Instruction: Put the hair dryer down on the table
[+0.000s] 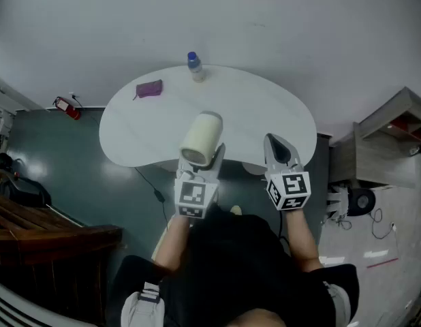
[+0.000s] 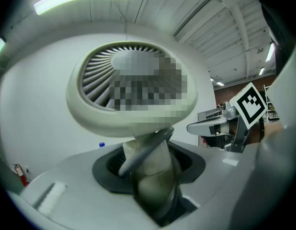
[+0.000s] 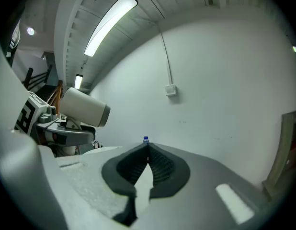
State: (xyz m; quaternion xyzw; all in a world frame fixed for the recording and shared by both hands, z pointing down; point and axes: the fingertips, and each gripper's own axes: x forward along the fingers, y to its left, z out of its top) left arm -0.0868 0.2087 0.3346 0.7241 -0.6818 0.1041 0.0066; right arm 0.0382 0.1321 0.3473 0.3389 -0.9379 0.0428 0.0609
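Note:
A cream hair dryer (image 1: 201,137) stands upright in my left gripper (image 1: 205,161), its barrel above the near edge of the white table (image 1: 265,107). In the left gripper view the jaws are shut on the hair dryer's handle (image 2: 153,176), and its finned rear intake (image 2: 131,87) fills the picture. My right gripper (image 1: 278,150) hovers beside it on the right, over the table's near edge. Its jaws are shut with their tips touching (image 3: 147,150) and nothing between them. The hair dryer (image 3: 83,107) shows at the left of the right gripper view.
A bottle with a blue cap (image 1: 195,66) stands at the table's far edge, and a small purple object (image 1: 149,88) lies at the far left. A dark cable (image 1: 150,186) runs over the floor to the left. A grey shelf unit (image 1: 394,142) stands on the right.

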